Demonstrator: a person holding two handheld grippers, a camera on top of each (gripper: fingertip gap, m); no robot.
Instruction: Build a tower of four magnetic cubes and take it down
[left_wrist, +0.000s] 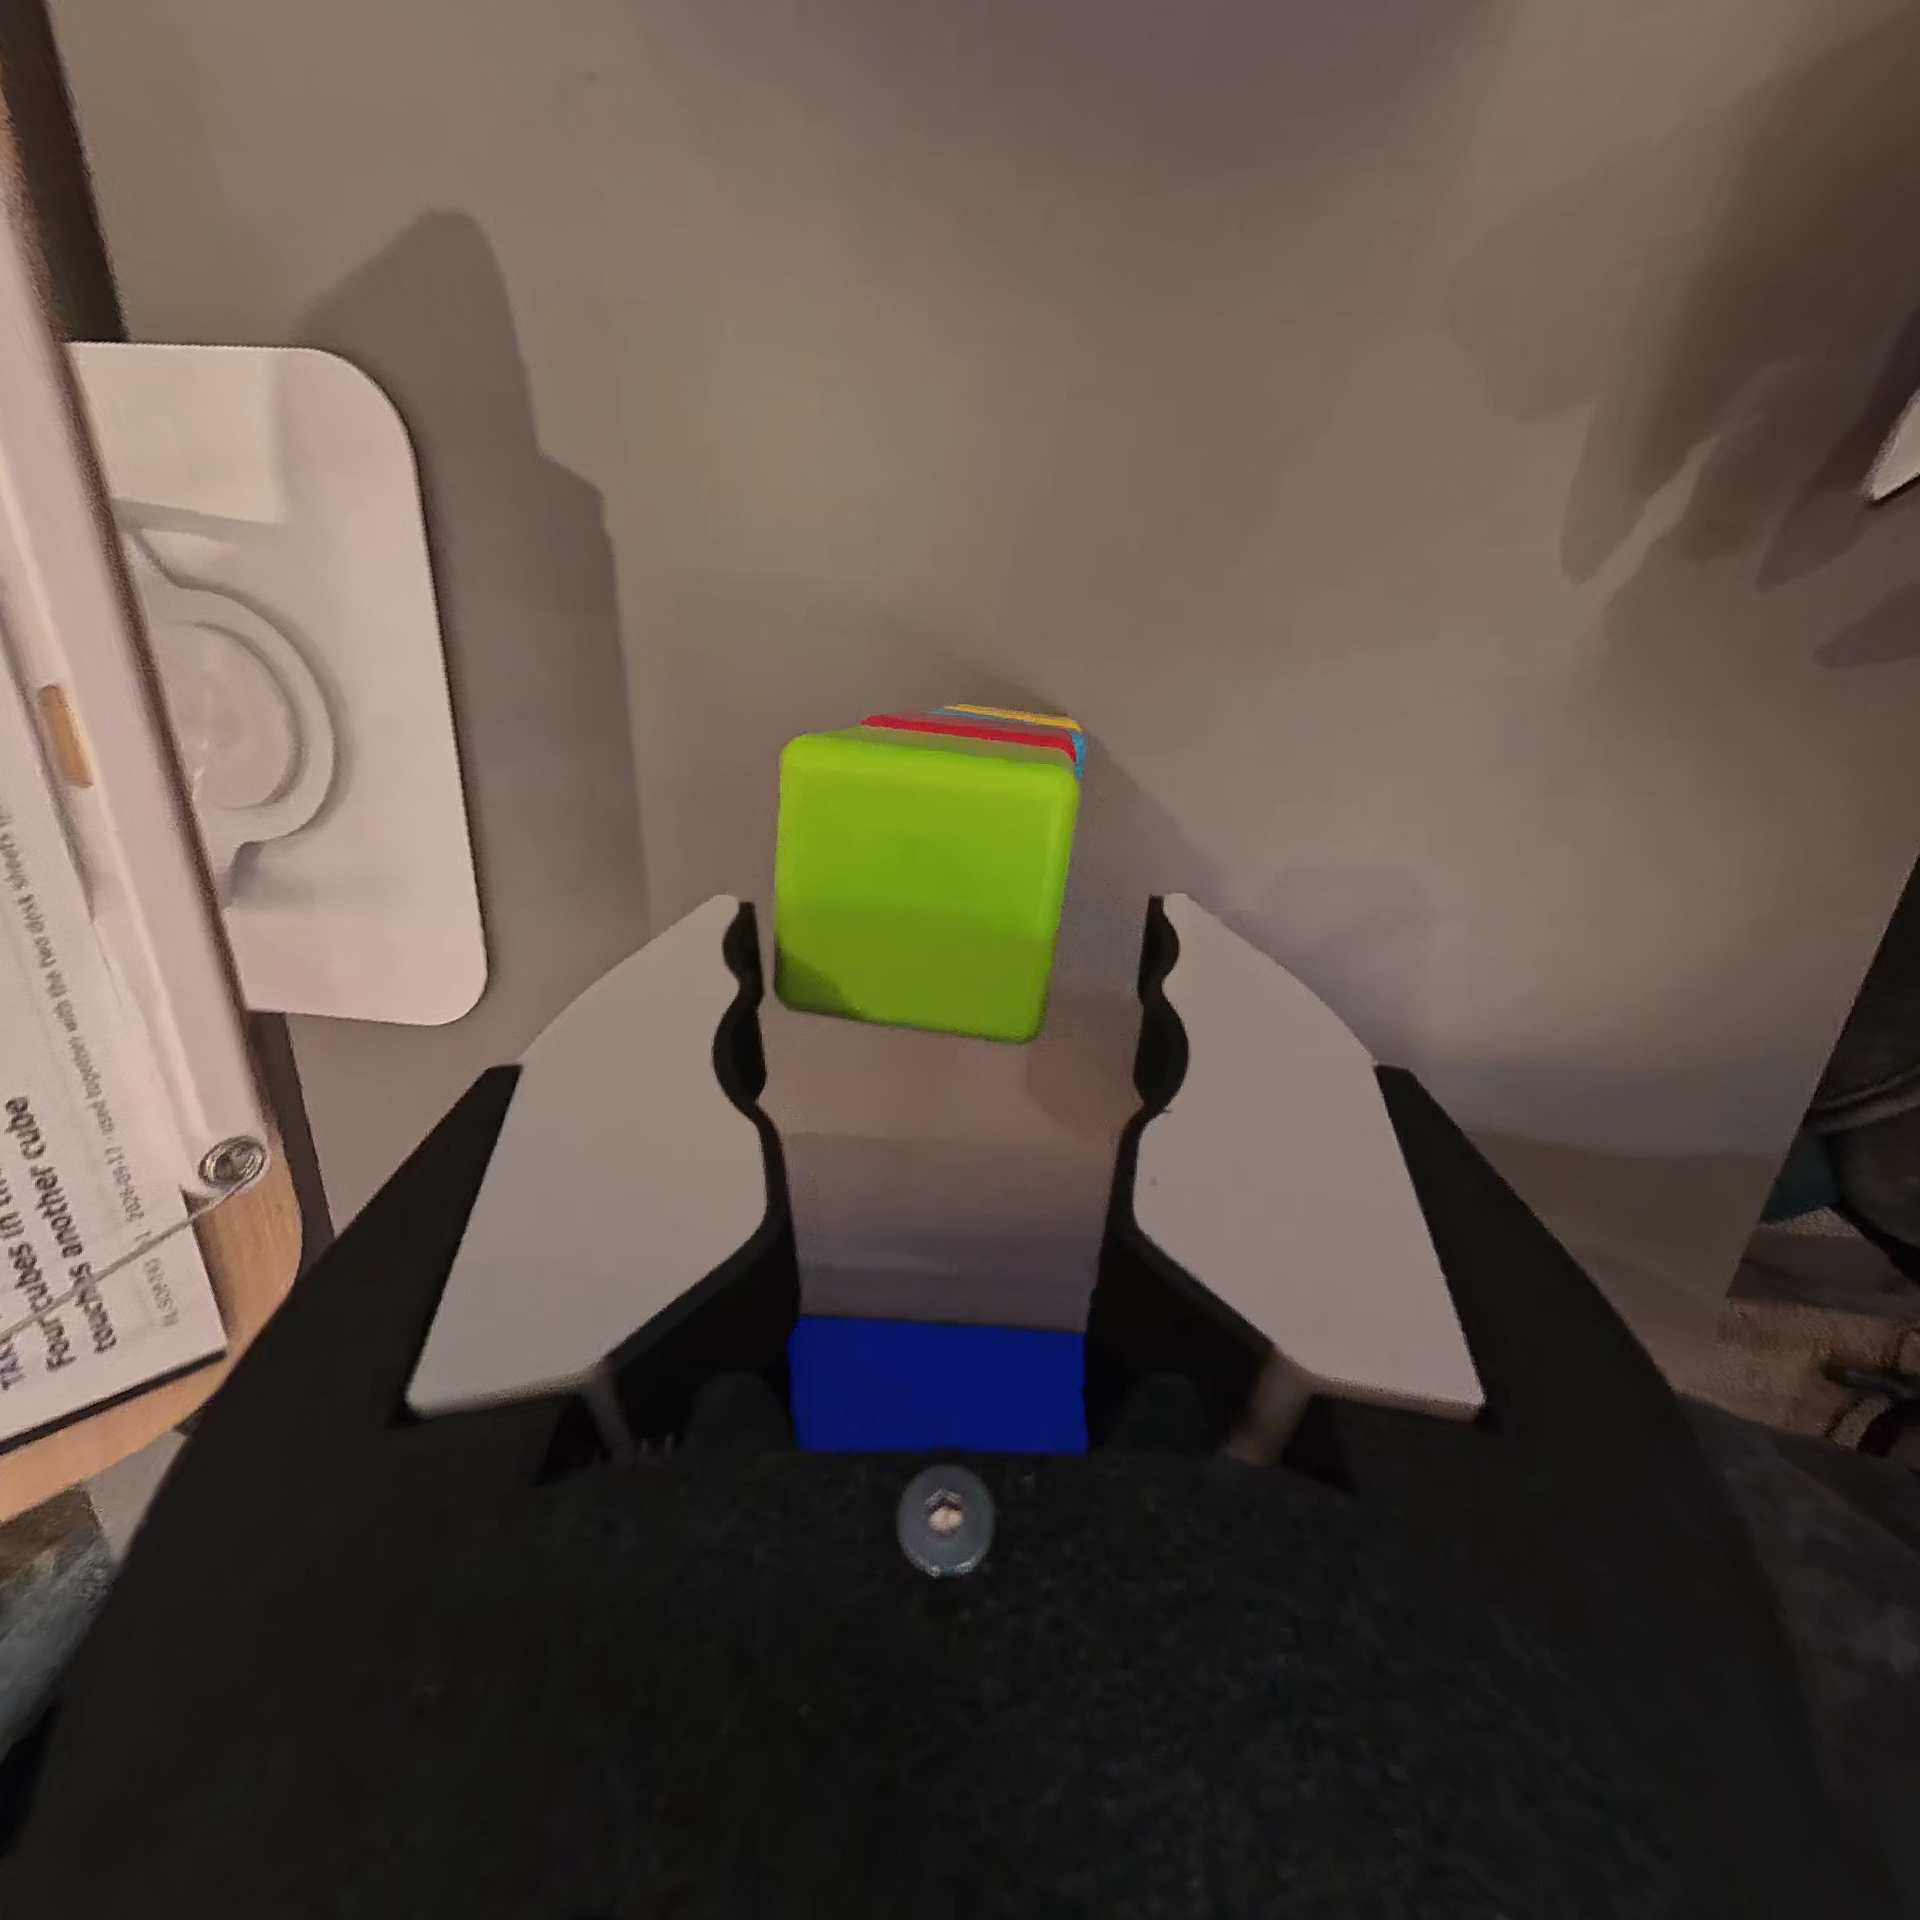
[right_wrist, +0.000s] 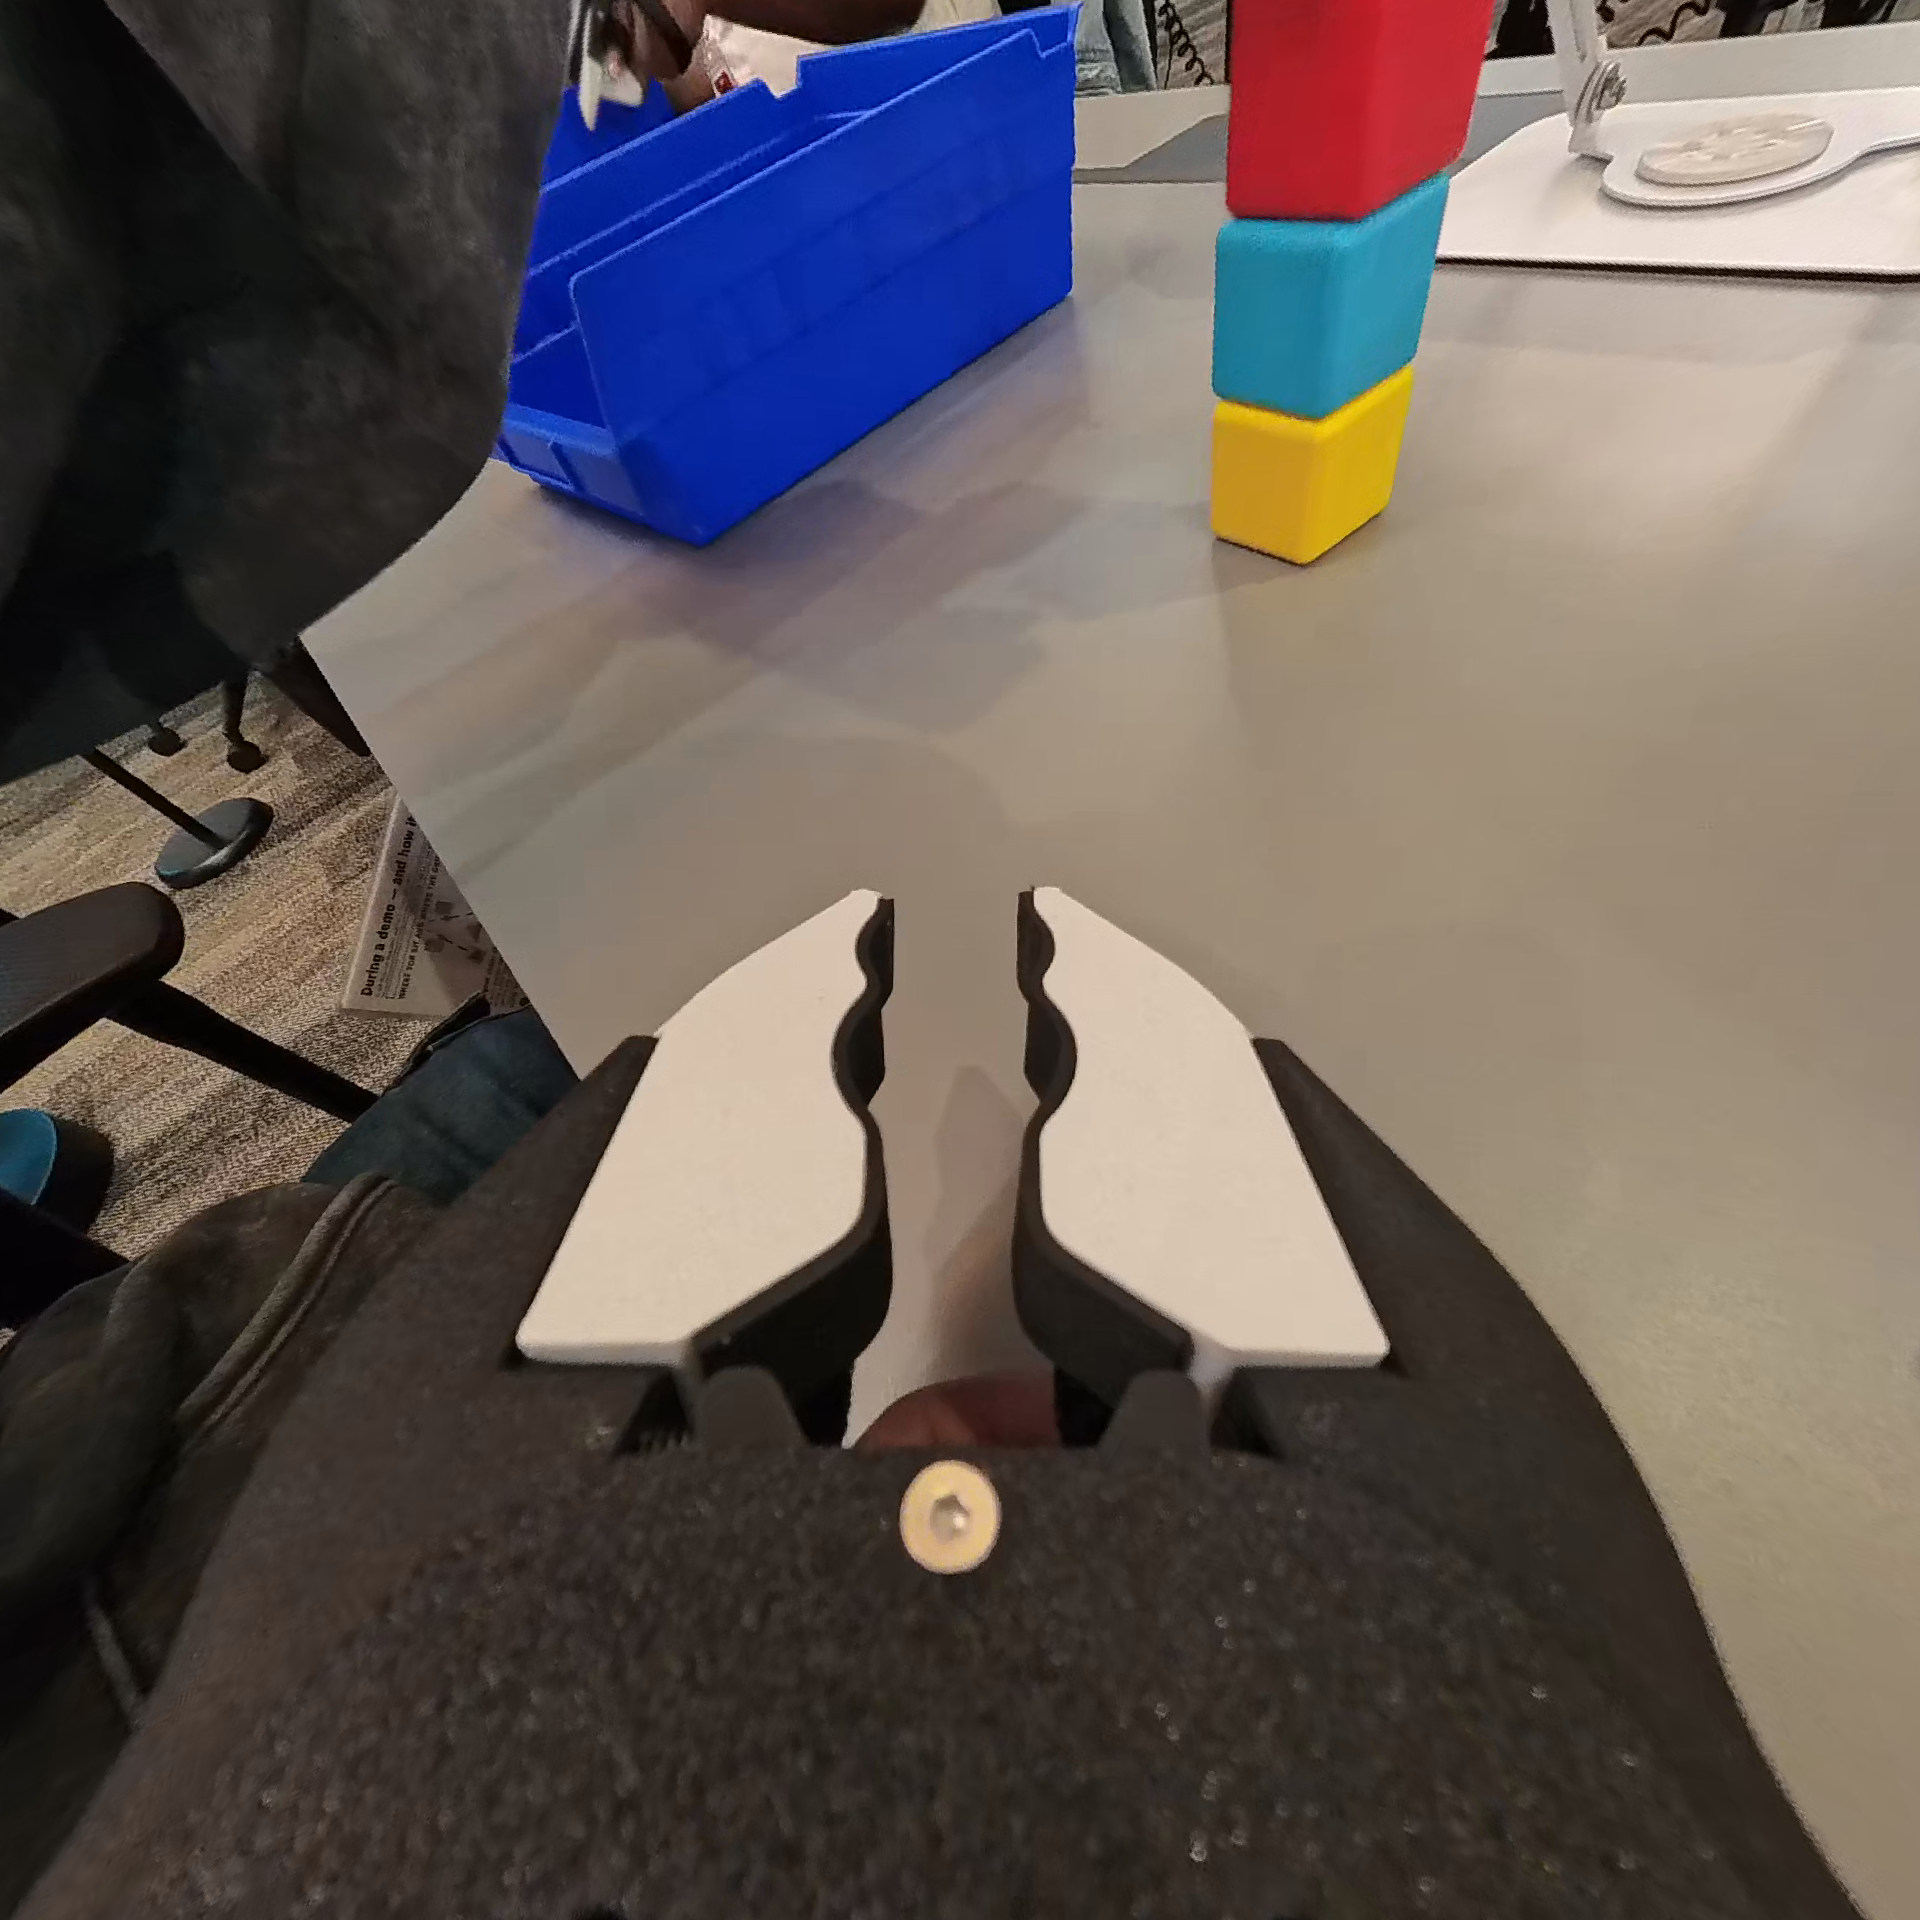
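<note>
In the left wrist view I look down on the tower. The green cube is on top, with thin edges of the red cube, a light blue one and a yellow one showing behind it. My left gripper is open, its fingertips on either side of the green cube's near part, with a gap on the right. In the right wrist view the tower stands at the far right: yellow cube at the bottom, light blue cube, red cube, its top cut off by the frame. My right gripper is empty, its jaws a narrow gap apart, low over the grey table.
A blue bin sits on the table left of the tower. A white moulded tray lies beyond it. A printed sheet on a board is at the left edge. A person's dark sleeve hangs at the left, over the table's edge and floor.
</note>
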